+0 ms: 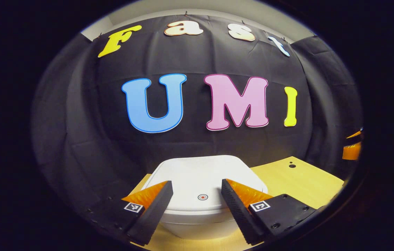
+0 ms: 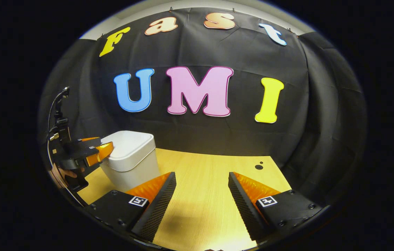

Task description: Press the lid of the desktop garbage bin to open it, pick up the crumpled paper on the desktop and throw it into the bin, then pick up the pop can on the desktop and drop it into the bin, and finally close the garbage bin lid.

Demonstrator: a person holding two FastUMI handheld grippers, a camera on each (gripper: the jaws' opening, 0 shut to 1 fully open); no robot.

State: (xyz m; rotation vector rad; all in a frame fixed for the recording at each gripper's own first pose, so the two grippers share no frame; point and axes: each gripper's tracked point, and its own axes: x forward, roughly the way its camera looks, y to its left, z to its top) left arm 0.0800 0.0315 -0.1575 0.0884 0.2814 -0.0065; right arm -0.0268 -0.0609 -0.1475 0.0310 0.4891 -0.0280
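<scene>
Bin [image 1: 202, 195] stood on the bench [image 1: 305, 181], lid [image 1: 200, 174] shut and flat, small round target mark [image 1: 202, 197] near its front edge. In the right gripper view the bin [image 2: 132, 158] sat at the far left of the bench [image 2: 211, 181].

Left hand-held gripper [image 1: 197, 190] hung just above the lid's near edge, jaws spread apart, gripping nothing, the mark sitting between its fingers. From the right gripper view the same left hand-held gripper [image 2: 101, 151] was at the bin's left side; contact with the lid could not be judged. Right hand-held gripper [image 2: 202, 184] was open over bare bench, well apart from the bin.

Step in hand, by my reading: pressing the lid open. Best done with one fingertip coming straight down on the mark, a short firm push, then a lift clear so the lid can spring. An off-centre push might tip the bin.
</scene>
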